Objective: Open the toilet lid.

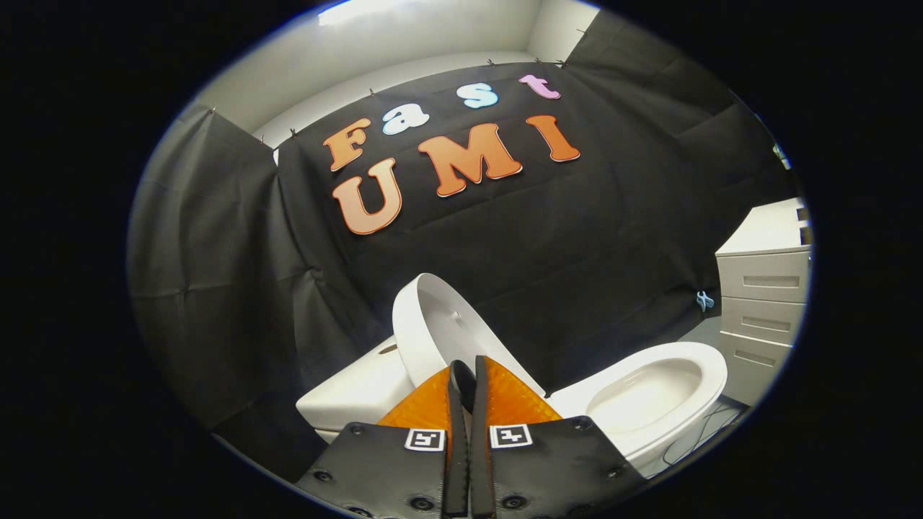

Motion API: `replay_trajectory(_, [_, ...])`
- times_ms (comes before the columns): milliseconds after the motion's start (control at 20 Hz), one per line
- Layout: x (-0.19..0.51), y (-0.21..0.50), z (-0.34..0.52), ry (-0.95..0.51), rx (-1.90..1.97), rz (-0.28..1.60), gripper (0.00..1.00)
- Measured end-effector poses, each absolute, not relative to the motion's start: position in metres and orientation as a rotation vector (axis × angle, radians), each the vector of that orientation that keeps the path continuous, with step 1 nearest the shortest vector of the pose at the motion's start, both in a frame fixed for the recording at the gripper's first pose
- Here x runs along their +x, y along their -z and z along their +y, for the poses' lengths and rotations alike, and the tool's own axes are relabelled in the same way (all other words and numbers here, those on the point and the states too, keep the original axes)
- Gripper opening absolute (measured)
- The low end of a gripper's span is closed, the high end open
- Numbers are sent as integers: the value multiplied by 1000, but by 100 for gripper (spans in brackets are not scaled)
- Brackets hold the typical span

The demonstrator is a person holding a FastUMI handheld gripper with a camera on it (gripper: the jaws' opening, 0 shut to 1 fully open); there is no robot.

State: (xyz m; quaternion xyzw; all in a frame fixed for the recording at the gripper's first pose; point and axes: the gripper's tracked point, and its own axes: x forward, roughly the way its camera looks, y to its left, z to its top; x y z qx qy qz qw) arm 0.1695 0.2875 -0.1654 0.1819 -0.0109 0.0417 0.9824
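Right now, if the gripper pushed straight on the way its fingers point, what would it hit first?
Most likely the raised toilet lid, which stands up just ahead of the nearly closed gripper. The fingertips already overlap its lower edge, though depth is hard to judge. The black cloth wall lies beyond it.

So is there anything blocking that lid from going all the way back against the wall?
Nothing visible. The toilet lid is already raised, standing just ahead of the gripper, whose fingers are closed together with nothing between them. Behind the lid I see just the tank and black cloth wall.
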Motion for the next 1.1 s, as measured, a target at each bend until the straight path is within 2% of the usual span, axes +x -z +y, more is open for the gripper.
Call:
replay_trajectory(600, [172,166,295,-82,309,-10,10])
replay_trajectory(700, [169,169,297,-94,327,9,13])
replay_trajectory(750, [171,167,296,-97,342,16,18])
replay_trajectory(1100, [170,166,299,-123,348,45,25])
